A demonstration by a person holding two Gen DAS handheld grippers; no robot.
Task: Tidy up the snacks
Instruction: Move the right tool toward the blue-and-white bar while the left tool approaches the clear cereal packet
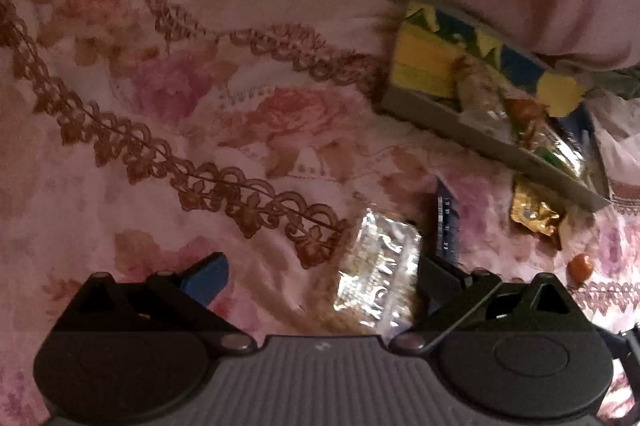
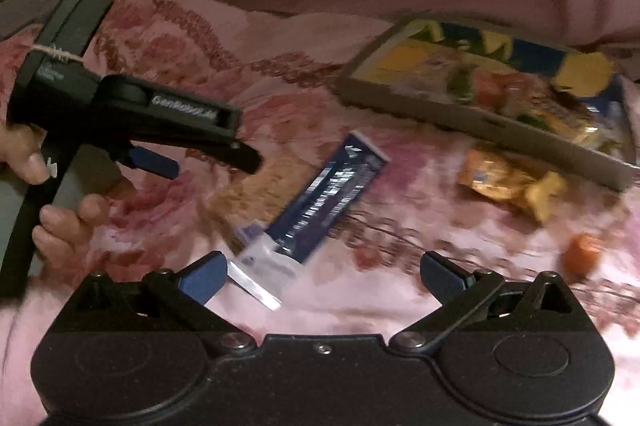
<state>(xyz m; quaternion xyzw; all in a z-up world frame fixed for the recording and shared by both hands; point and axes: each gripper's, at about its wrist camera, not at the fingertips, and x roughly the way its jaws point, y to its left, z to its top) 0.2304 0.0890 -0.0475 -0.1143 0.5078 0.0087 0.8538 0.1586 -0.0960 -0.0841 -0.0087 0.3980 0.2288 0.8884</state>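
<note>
Item 1: clear-wrapped snack bar, brown contents, lay flat on the floral bedspread, set between the spread fingers of the left gripper. Jaws stood wide apart, nothing clamped; the placement suggested a pickup being lined up, though contact with either pad could not be told.

Item 2: dark blue snack packet, lay diagonally on the cloth just ahead of the right gripper, its clear end near the left finger. That claw was also open and empty, probably positioned to take this packet.

Item 3: shallow cardboard tray, grey-walled with yellow and blue print, rested beyond both bars. It already held several wrapped snacks, so it was judged the collecting place.

Item 4: gold foil packet, loose on the cloth just beside the tray's near wall.

Item 5: small orange sweet, loose, apart from the rest.

Obstructions: the gold packet lay along the likely path to the tray; the 2 bars lay close together, so one gripper could crowd the other. The right view was blurred.
</note>
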